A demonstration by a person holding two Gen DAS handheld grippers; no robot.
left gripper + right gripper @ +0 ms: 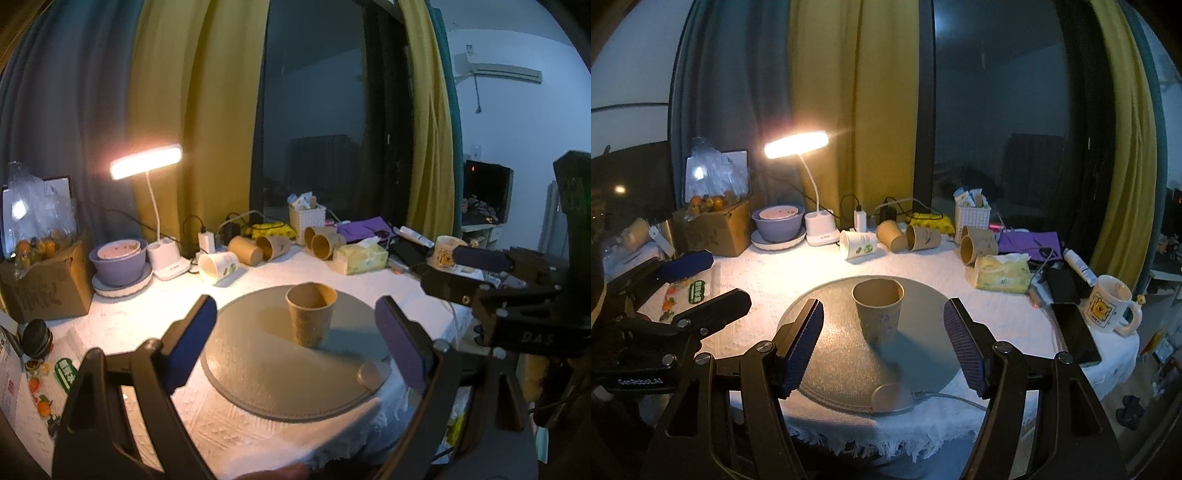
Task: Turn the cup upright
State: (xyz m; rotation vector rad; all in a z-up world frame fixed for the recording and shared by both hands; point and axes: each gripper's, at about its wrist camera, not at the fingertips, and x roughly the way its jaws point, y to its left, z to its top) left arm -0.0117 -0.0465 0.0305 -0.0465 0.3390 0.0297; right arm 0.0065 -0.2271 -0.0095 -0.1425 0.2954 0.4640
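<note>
The brown paper cup point(311, 313) point(878, 309) stood upright, mouth up, on the round grey mat point(258, 362) point(834, 354) in the middle of the counter point(147, 314) point(768, 273), which was covered with a white cloth. The left gripper point(295, 345) hung near the front of the mat with its jaws spread wide, one blue pad on either side of the cup and both well apart from it, holding nothing. The right gripper point(882, 347) was likewise wide open and empty, its pads flanking the cup without touching it. Behind the mat several more paper cups point(258, 249) point(908, 238) lay on their sides in a row, next to a lit desk lamp point(146, 162) point(796, 144). A pack of tissues point(360, 258) point(1003, 275) and a cartoon mug point(445, 253) point(1108, 304) sat to the right.
</note>
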